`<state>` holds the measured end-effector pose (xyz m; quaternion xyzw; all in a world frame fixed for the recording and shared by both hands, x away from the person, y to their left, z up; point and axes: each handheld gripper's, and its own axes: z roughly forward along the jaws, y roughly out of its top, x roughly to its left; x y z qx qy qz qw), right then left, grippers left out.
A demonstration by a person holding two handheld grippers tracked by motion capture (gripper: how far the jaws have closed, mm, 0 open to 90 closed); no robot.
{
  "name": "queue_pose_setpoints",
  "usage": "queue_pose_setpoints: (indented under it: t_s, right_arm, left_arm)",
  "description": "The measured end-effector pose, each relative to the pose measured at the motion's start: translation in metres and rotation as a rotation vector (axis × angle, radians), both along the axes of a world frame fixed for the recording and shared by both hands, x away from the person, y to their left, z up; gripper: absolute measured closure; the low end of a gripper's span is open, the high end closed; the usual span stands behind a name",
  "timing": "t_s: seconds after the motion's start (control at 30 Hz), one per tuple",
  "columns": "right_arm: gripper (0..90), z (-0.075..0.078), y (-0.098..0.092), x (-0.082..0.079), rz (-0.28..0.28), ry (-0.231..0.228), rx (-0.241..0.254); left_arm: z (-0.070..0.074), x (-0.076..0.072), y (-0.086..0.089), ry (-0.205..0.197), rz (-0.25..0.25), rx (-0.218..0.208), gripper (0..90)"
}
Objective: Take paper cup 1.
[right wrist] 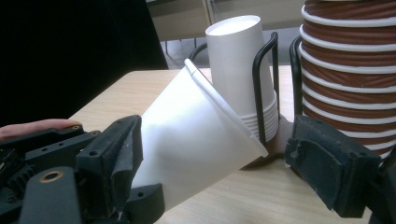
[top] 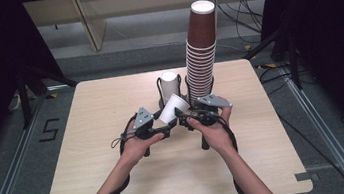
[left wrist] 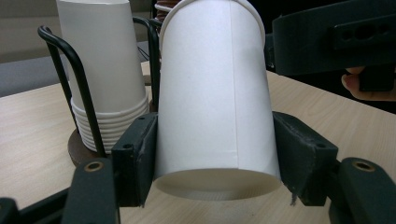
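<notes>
Site read as a lab or recording studio set up for filming, not a home or shop. A single bare wooden table [top: 121,184] stood alone on grey carpet floor [top: 8,174]. Black curtains [top: 341,54] hung on both sides, closing the space in. Loose cables [top: 244,7] trailed across the floor behind the table. Metal floor rails [top: 322,122] ran along both flanks. Tape marks [top: 49,130] were stuck on the floor at left, and tape tabs [top: 305,176] sat at the table's near corners. Pale panel furniture [top: 94,21] stood at the back.
</notes>
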<state>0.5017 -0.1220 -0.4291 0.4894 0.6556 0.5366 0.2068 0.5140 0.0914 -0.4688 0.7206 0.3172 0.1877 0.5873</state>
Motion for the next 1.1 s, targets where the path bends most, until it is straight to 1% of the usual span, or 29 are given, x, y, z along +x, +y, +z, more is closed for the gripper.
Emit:
queue_pose_setpoints:
  t_s: [0.03,0.07,0.1,0.2,0.23,0.27,0.33,0.4,0.47,0.57,0.67,0.73,0.8,0.83,0.87,0.9,0.93,0.97,1.0,1.03,1.07,1.1]
  right_arm:
    - [18.7,-0.0004,0.0002,0.0002,0.001,-0.005,0.013]
    - [18.7,-0.0001,-0.0002,-0.0001,0.001,-0.003,0.013]
    - [18.8,0.0005,0.0004,-0.0011,0.004,0.018,0.036]
    - [19.1,-0.0005,-0.0003,0.0002,0.002,0.012,0.018]
    - [19.7,-0.0008,-0.0001,0.0002,0.008,0.011,0.027]
    - [20.4,-0.0004,-0.0001,-0.0002,0.009,0.019,0.028]
    - [20.9,-0.0006,0.0001,-0.0003,0.005,0.017,0.029]
    - [20.9,-0.0006,0.0004,-0.0007,0.006,0.024,0.052]
    - [20.4,-0.0014,-0.0002,0.0008,0.004,0.016,0.033]
    - [18.5,-0.002,-0.0001,0.0012,0.004,0.018,0.03]
    - [15.6,-0.0011,0.0003,0.0001,0.001,0.031,0.039]
    - [14.9,-0.0015,0.0001,0.0011,0.007,0.024,0.033]
    - [14.9,-0.0016,0.0001,0.0013,0.004,0.029,0.031]
    - [14.6,-0.0019,-0.0002,0.0016,0.003,0.03,0.035]
    - [14.7,-0.002,0.0005,0.0012,-0.01,0.043,0.06]
    - [14.7,-0.0023,-0.0004,0.002,-0.008,0.041,0.048]
    - [14.7,-0.0026,-0.0009,0.0025,-0.007,0.046,0.053]
    - [14.8,-0.0028,-0.0003,0.0023,-0.002,0.05,0.087]
    - [14.9,-0.0026,-0.0005,0.0024,0.0,0.061,0.083]
    - [15.2,-0.0028,-0.0004,0.0027,-0.005,0.061,0.081]
    - [15.3,-0.0027,-0.0001,0.0026,-0.003,0.065,0.09]
    - [15.3,-0.0025,-0.0003,0.0026,-0.006,0.065,0.096]
  left_arm:
    - [0.0,0.0,0.0,0.0,0.0,0.0,35.0]
    - [0.0,0.0,0.0001,0.0,0.001,-0.001,34.9]
    - [0.0,0.0,0.0001,-0.001,0.001,-0.001,34.9]
    - [-0.0001,-0.0003,-0.0001,-0.001,0.002,-0.002,34.9]
    - [-0.0002,-0.0003,-0.0002,-0.001,0.001,-0.003,34.9]
    - [-0.0003,-0.0003,-0.0002,-0.002,0.002,-0.002,35.0]
    - [-0.0007,-0.0003,-0.0004,-0.003,0.002,-0.002,34.9]
    - [-0.0011,-0.0006,-0.0008,-0.003,0.004,-0.002,34.9]
    - [-0.0014,-0.0009,-0.0015,-0.006,0.004,-0.002,35.0]
    - [-0.0012,-0.0012,-0.0022,-0.007,0.003,-0.005,34.9]
    - [-0.0007,-0.0008,-0.0023,-0.007,0.002,-0.003,34.9]
    - [-0.0005,-0.0007,-0.0025,-0.007,0.003,-0.001,35.0]
    - [-0.0003,-0.0006,-0.0029,-0.008,0.003,-0.004,34.9]
    - [-0.0002,-0.0007,-0.003,-0.01,0.004,-0.004,34.9]
    - [-0.0002,-0.0007,-0.0032,-0.008,0.003,-0.005,34.9]
    - [-0.0004,-0.0008,-0.0035,-0.012,0.004,-0.004,34.9]
    - [-0.0006,-0.0009,-0.0037,-0.011,0.003,-0.004,34.9]
    - [-0.0008,-0.0009,-0.004,-0.011,0.004,-0.006,34.9]
    - [-0.0014,-0.0006,-0.0045,-0.016,0.002,-0.014,34.9]
    - [-0.002,-0.0003,-0.005,-0.019,-0.001,-0.021,34.9]
    - [-0.0015,-0.0015,-0.0048,-0.014,0.007,-0.011,34.9]
    - [-0.0017,-0.0016,-0.0052,-0.017,0.007,-0.012,34.9]
